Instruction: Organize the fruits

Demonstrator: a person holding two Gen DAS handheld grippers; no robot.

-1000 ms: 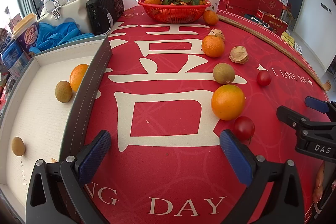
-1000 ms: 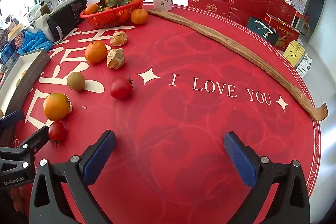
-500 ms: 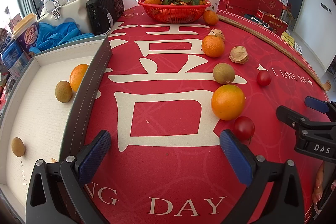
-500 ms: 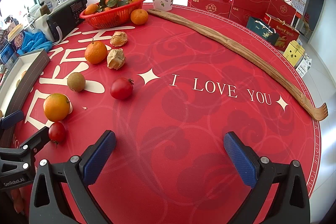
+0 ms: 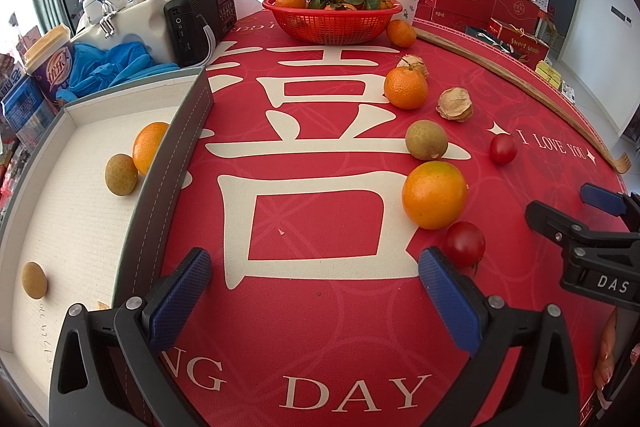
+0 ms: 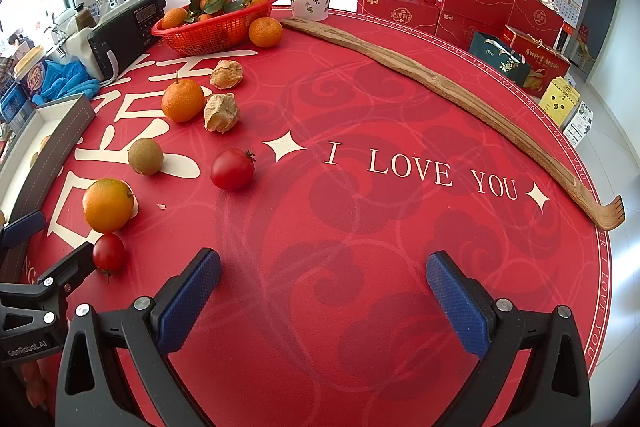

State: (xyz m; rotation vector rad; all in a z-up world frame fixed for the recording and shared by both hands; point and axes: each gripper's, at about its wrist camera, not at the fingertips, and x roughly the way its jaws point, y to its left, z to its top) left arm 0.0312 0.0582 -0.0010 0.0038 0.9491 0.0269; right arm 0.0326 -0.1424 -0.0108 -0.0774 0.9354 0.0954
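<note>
Both your tongs hover empty with their blue pads set wide: the left tongs (image 5: 314, 293) over the white character printed on the red table (image 5: 320, 355), the right tongs (image 6: 323, 293) over bare cloth to the right of the fruit.

Take the big orange (image 5: 434, 189) as your landmark. Just nearer to you than it, almost touching, sits a cherry tomato (image 5: 465, 243), right beside your left tongs' right-hand pad. Just beyond the orange lies a brownish-green round fruit (image 5: 426, 140); to the right of that is a second tomato (image 5: 503, 149). Farther back are a mandarin (image 5: 405, 87), two dry husks, and the red basket (image 5: 332, 21) of mandarins. Well to the left of the orange stands the white tray (image 5: 72, 211), already holding an orange fruit and two small brown ones.

You appear to be between picks, with sorting into the tray partly done. The near tomato looks the easiest next target: shift the left tongs right so the pads straddle it, lower, and close gently. It is small, round and soft, so it could roll or bruise.
</note>
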